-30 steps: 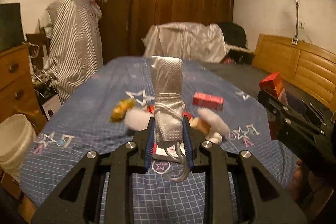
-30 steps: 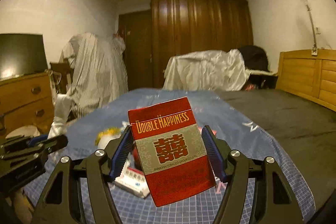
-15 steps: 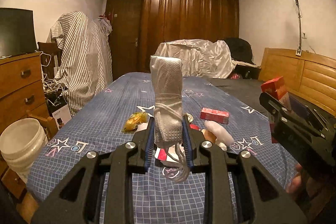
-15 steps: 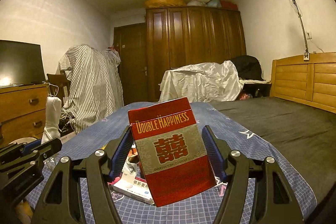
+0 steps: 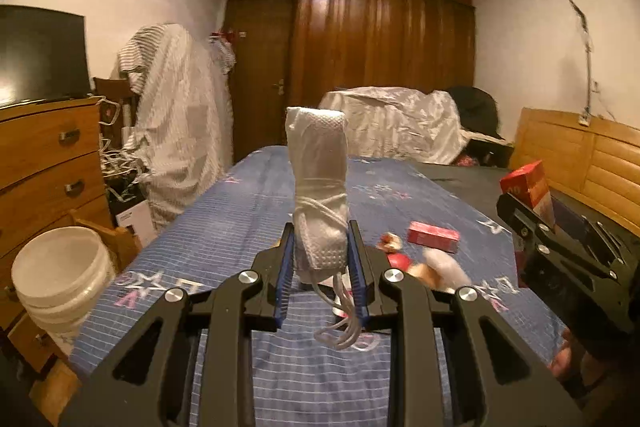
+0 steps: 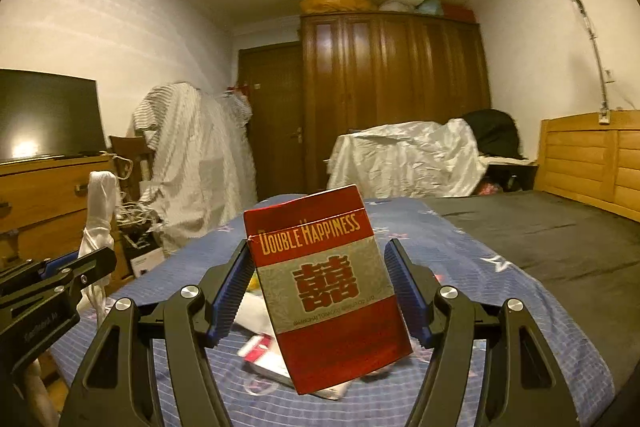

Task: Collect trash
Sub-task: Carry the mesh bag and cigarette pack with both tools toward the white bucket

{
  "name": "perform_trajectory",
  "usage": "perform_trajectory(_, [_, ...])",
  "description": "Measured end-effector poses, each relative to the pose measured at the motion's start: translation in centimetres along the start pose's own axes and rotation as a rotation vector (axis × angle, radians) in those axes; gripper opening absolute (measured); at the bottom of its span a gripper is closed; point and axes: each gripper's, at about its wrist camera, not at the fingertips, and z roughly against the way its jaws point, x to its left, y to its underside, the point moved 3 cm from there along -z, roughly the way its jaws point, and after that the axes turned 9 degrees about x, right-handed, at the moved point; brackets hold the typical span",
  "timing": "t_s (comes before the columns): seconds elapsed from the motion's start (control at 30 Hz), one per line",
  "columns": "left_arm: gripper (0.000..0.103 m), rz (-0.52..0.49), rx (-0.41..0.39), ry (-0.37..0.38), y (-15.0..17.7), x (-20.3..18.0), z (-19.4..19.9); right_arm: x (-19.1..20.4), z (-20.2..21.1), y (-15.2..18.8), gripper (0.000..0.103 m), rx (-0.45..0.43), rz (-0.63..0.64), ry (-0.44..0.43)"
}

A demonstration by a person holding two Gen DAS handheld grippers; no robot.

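Observation:
My left gripper [image 5: 320, 259] is shut on a rolled white face mask [image 5: 318, 187] that stands upright between its blue pads, ear loops dangling below. My right gripper [image 6: 320, 291] is shut on a red Double Happiness cigarette box [image 6: 328, 279], held tilted above the bed. In the left wrist view the right gripper [image 5: 560, 259] shows at the right with its red box [image 5: 528, 187]. The right wrist view has the left gripper [image 6: 52, 283] and the mask [image 6: 100, 211] at the left. More trash lies on the blue bedspread [image 5: 224, 227]: a red carton [image 5: 434, 235], a white tissue wad [image 5: 444, 265], a white-and-red pack [image 6: 264, 351].
A white plastic bucket [image 5: 60, 271] stands on the floor at the bed's left, beside a wooden dresser [image 5: 44, 167]. A striped cloth covers a chair [image 5: 176, 115]. Beyond the bed are a sheet-covered heap [image 5: 392, 123] and a dark wardrobe [image 5: 380, 39]; a wooden headboard [image 5: 592, 155] is at the right.
Both grippers rose above the bed and drew back, still holding the mask and the box. The litter on the bedspread slid lower, and the bucket came further into view.

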Motion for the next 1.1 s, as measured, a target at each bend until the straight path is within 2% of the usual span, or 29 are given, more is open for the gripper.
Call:
perform_trajectory(0.27, [0.024, 0.072, 0.002, -0.118, -2.1, 7.9, 0.4, 8.5, -2.8, -3.4, 0.068, 0.008, 0.063, -0.146])
perform_trajectory(0.63, [0.024, 0.181, 0.026, -0.292, -4.0, 19.5, 1.6, 25.0, -7.4, -8.3, 0.068, 0.057, 0.172, -0.361])
perform_trajectory(0.87, [0.024, 0.244, 0.087, -0.370, -4.6, 27.0, 1.4, 37.2, -10.8, -10.9, 0.068, 0.136, 0.249, -0.494])
perform_trajectory(0.97, [0.024, 0.268, 0.118, -0.390, -4.8, 29.6, 1.3, 42.9, -12.8, -12.2, 0.068, 0.196, 0.289, -0.552])
perform_trajectory(1.1, [0.025, 0.306, 0.208, -0.396, -4.8, 33.8, 0.0, 50.0, -16.0, -13.3, 0.068, 0.298, 0.338, -0.615])
